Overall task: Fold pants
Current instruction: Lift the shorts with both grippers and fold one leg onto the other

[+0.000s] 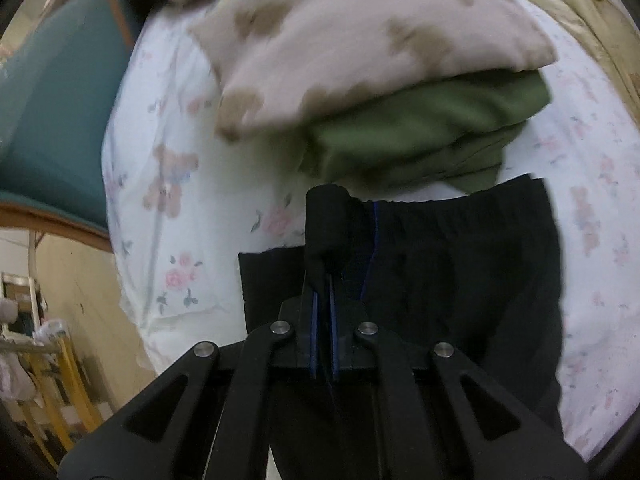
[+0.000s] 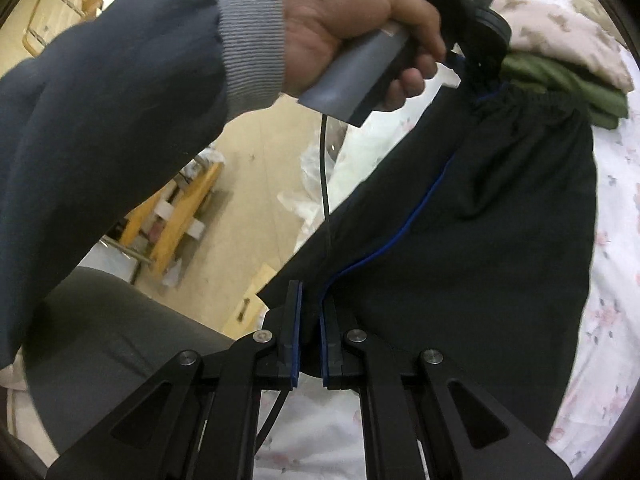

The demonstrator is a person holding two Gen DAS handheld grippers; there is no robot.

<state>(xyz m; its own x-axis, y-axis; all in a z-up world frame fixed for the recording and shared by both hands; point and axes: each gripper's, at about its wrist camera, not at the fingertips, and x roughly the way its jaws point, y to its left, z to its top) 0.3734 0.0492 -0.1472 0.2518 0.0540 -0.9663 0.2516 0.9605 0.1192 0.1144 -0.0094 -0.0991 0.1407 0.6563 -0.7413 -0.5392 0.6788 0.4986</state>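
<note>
In the left wrist view, the left gripper (image 1: 323,280) has its two fingers pressed close together on a bunched fold of the black pants (image 1: 460,272) at the elastic waistband, beside a thin blue seam line. The pants spread to the right of the fingers and down toward the near edge, lying over a white floral bedsheet (image 1: 172,184). Just beyond the waistband sits a folded green garment (image 1: 424,136), and a beige patterned piece of cloth (image 1: 352,40) rests on top of it, farther away. A teal surface (image 1: 52,112) shows at far left. In the right wrist view, the right gripper (image 2: 311,312) pinches the near edge of the pants (image 2: 500,232) between its blue-lined fingers, which stand slightly apart with cloth between them. The fabric stretches from there up to the far right, where a hand (image 2: 352,28) in a dark sleeve grips the handle of the other gripper at the waistband. The bedsheet (image 2: 616,280) lies at right.
</note>
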